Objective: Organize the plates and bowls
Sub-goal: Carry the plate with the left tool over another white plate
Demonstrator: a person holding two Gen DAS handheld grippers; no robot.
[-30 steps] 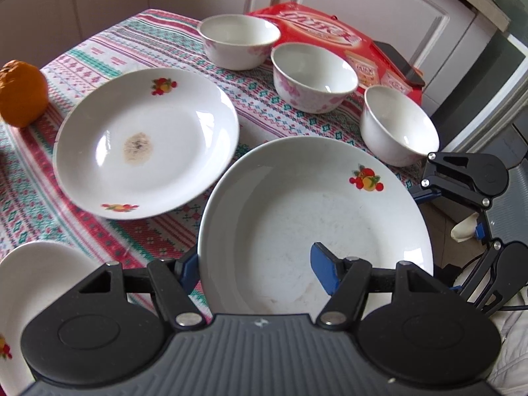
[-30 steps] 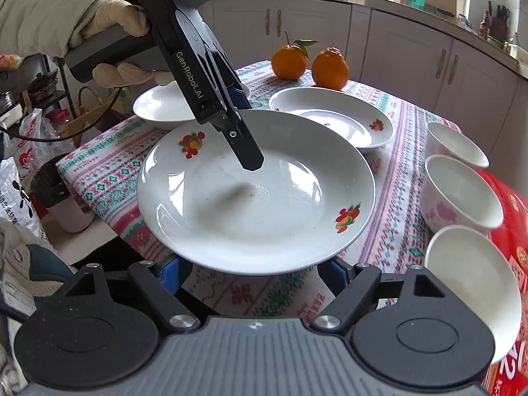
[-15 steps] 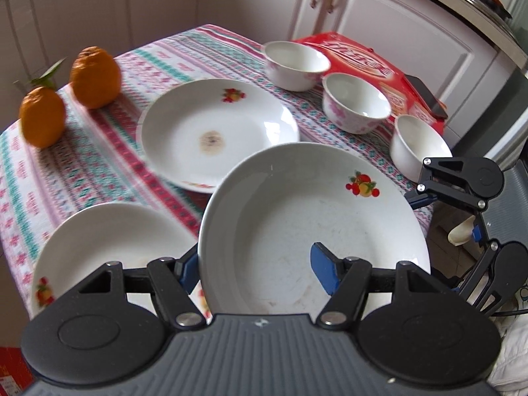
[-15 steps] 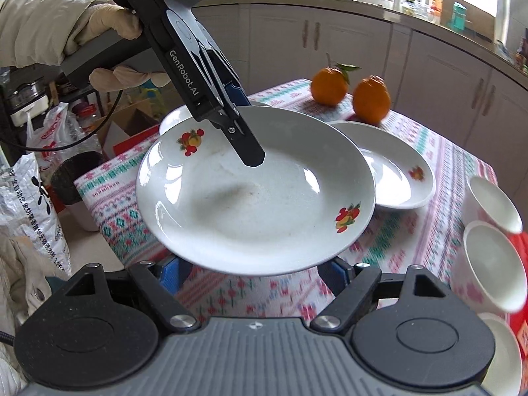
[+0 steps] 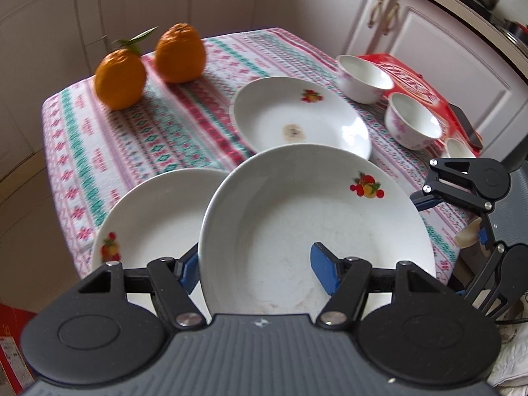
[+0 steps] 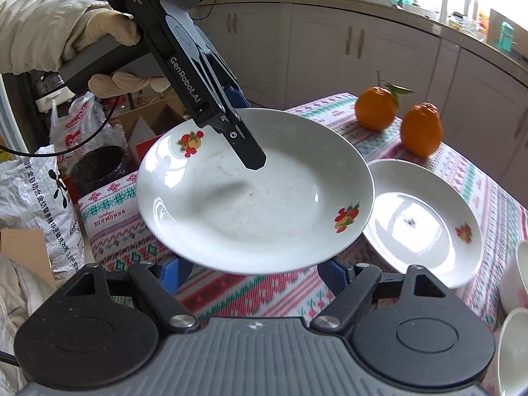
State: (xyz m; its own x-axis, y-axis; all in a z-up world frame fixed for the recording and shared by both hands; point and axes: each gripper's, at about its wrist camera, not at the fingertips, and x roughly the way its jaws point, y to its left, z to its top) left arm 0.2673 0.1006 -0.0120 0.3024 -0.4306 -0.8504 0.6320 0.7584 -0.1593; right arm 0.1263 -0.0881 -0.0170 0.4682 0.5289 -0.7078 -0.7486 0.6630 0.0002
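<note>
While the left gripper was pinched shut on the near rim of the held plate, 1 pad inside the wall and 1 outside, that plate hung in the air, clear of the tablecloth, on the near side of the stained plate. A gloved hand carried this tool. The right gripper stood spread, pinching nothing, its fingers low under the held plate's opposite edge; whether they touched the underside could not be told. A 3rd plate lay near-left of the stained plate, close to the cloth's edge. 3 bowls stood to the right of the stained plate beside a red box, and 2 oranges sat far-left of it.

Likely hazards:
- Slip. A single pinch at 1 rim of glossy ware left most of the weight hanging beyond the pads, so the plate could sag or slide out.
- Chipping. A tilted descent would bring the rim, not the base, onto the plate beneath.
- Displacement. A knock against the 3rd plate could push it off the edge.
- Collision. The spread right fingers could be trapped under the descending plate.
</note>
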